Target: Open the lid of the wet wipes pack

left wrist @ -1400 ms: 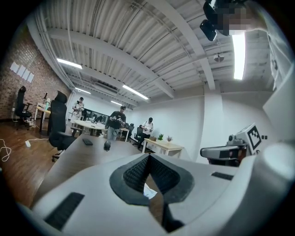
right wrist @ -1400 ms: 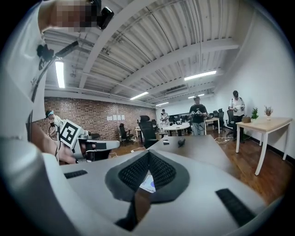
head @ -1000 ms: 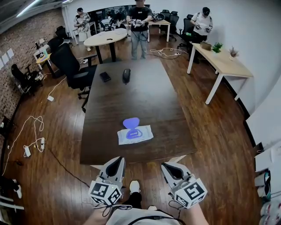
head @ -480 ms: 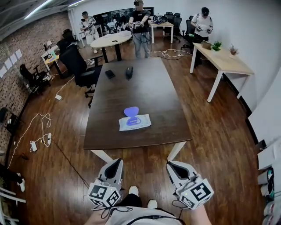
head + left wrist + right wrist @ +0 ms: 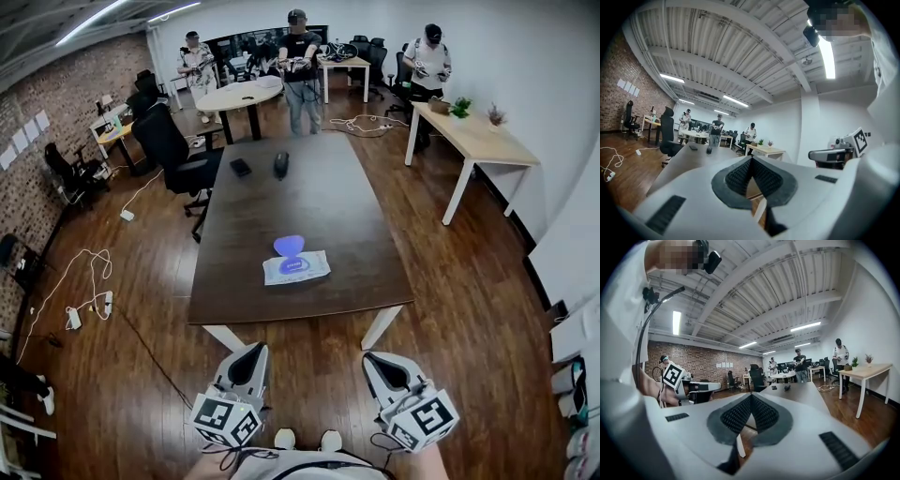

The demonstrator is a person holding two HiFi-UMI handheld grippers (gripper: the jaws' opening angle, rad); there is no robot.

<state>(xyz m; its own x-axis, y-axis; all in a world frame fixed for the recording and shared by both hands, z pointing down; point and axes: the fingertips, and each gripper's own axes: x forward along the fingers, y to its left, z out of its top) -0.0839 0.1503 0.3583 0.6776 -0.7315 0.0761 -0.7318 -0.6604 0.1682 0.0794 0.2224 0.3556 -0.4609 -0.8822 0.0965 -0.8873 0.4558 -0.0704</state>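
Observation:
The white wet wipes pack [image 5: 296, 268] lies near the front edge of the dark table [image 5: 328, 211]. Its blue lid [image 5: 289, 246] is flipped open toward the far side. Both grippers hang over the wooden floor, well short of the table and close to my body. My left gripper [image 5: 252, 351] is shut with nothing in it, and so is my right gripper [image 5: 374, 357]. In the left gripper view the left gripper [image 5: 751, 160] points level along the table. The right gripper [image 5: 751, 396] does the same in its own view. I cannot make out the pack in either gripper view.
A black mouse [image 5: 281, 165] and a small black case [image 5: 241, 167] lie at the table's far end. A black office chair [image 5: 173, 150] stands at its left. Cables [image 5: 82, 291] trail on the floor at left. A light desk [image 5: 476, 133] stands at right. Several people stand at the back.
Both grippers and my view have backed away from the table, so the table and pack look smaller and farther. The pack's lid stays open. Both grippers stay shut.

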